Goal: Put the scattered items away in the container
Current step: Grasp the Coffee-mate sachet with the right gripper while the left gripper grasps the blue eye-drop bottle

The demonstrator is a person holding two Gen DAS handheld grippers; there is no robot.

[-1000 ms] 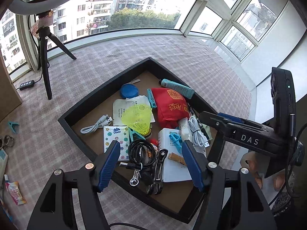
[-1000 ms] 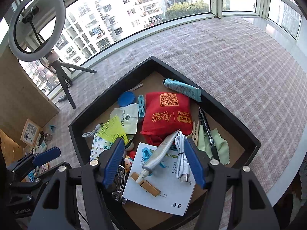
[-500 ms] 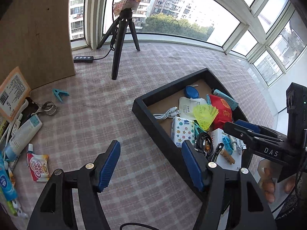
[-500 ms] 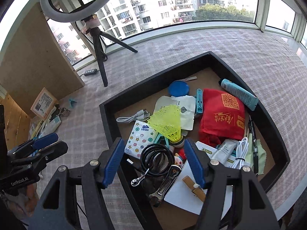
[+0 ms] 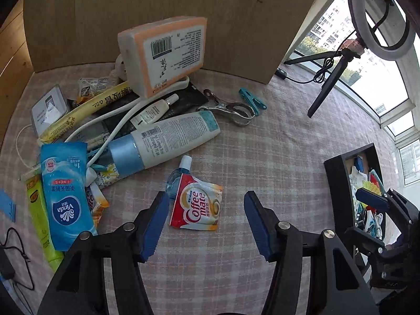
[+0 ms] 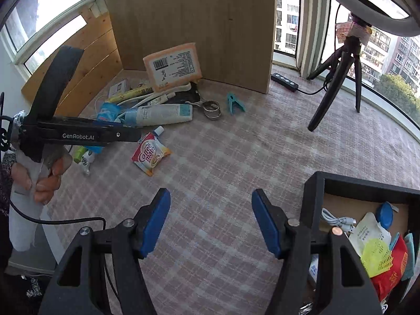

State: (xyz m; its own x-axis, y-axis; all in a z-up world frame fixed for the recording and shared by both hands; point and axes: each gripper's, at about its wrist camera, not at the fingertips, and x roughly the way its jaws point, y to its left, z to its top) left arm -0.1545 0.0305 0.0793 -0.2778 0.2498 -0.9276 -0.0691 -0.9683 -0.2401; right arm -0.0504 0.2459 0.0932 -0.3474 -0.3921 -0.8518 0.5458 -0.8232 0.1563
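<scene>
My left gripper [image 5: 206, 223] is open and empty, just above the checked cloth, with a Coffee mate sachet [image 5: 198, 204] between its fingers and a small blue bottle [image 5: 176, 179] behind the sachet. A pile of loose items lies beyond: a white tube [image 5: 168, 141], a blue Vinda tissue pack [image 5: 65, 194], an orange-edged box [image 5: 164, 52], a metal clip [image 5: 231, 107] and a teal peg [image 5: 252, 101]. The black tray [image 6: 312, 191] holds many items at the right. My right gripper [image 6: 210, 220] is open and empty over bare cloth left of the tray. The sachet also shows in the right wrist view [image 6: 149, 153].
A wooden panel [image 6: 194, 23] stands behind the pile. A ring-light tripod [image 6: 338, 78] and a power strip [image 6: 284, 82] stand by the window. A yellow-green tube [image 5: 39, 215] and cables lie at the far left.
Both grippers have swung left, away from the tray. The left one has come down over the Coffee mate sachet by the pile. Both stayed open.
</scene>
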